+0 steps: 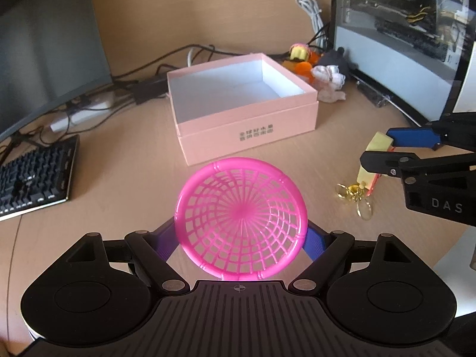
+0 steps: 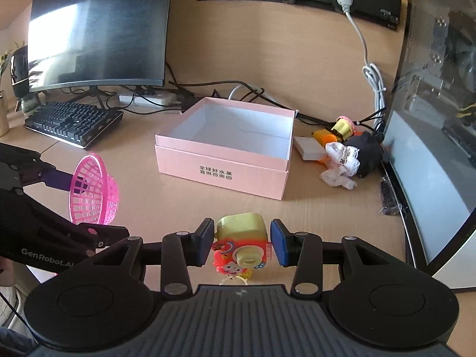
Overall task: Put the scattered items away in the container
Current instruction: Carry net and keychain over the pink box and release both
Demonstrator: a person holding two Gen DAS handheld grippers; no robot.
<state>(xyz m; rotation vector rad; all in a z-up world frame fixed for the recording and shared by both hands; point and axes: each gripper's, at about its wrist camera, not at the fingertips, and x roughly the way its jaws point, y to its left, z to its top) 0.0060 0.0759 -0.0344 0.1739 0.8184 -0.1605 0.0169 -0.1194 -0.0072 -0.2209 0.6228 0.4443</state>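
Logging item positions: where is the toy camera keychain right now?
The toy camera keychain sits on the desk between the right gripper fingers, in front of the pink box.

The wooden desk (image 2: 142, 160) carries a pink box (image 2: 226, 154), keyboard (image 2: 74, 120) and toys (image 2: 345, 148).

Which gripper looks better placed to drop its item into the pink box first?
Left, probably. The left gripper already holds the pink basket lifted, facing the pink box; the right gripper only straddles the toy camera.

Pink mesh basket (image 1: 241, 219) tilted before open pink box (image 1: 244, 110)
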